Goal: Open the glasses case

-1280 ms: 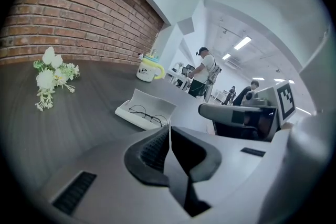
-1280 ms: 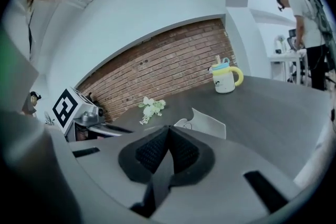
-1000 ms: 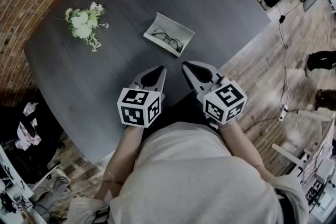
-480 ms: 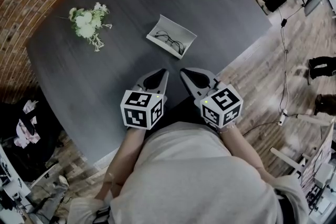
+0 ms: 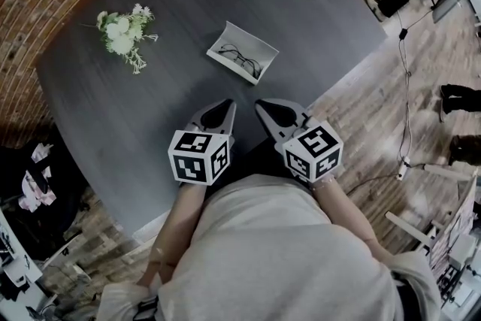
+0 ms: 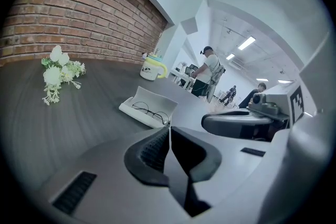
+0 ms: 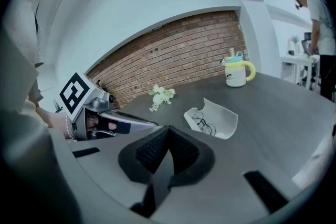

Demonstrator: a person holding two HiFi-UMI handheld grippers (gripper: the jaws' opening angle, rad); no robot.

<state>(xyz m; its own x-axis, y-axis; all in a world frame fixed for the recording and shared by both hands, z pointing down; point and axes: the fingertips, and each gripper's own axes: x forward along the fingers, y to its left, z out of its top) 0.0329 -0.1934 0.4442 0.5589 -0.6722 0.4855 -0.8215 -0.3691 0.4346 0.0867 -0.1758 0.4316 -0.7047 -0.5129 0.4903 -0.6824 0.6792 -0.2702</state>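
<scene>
My left tongs [image 5: 231,103] and right tongs [image 5: 258,103] are both pressed together and empty, at the near edge of the surface [image 5: 173,19]. The glasses case [image 5: 242,51] lies just ahead, already open, with the glasses [image 5: 240,59] showing inside. I judge the opening done, so no further grip is needed.

table [image 5: 180,0]: matt woodgrain | wall [image 6: 79,18]: rough brick | glasses case [image 5: 248,43]: smooth

Glasses case [image 5: 242,52] was already open: white, rectangular, shallow base flat on the dark table [image 5: 150,109], lid hinged up along the far long side and leaning back. It sat skewed to the table edge, roughly mid-table. Thin dark wire-frame glasses [image 5: 240,59] with round lenses lay inside the base, lengthwise.
</scene>
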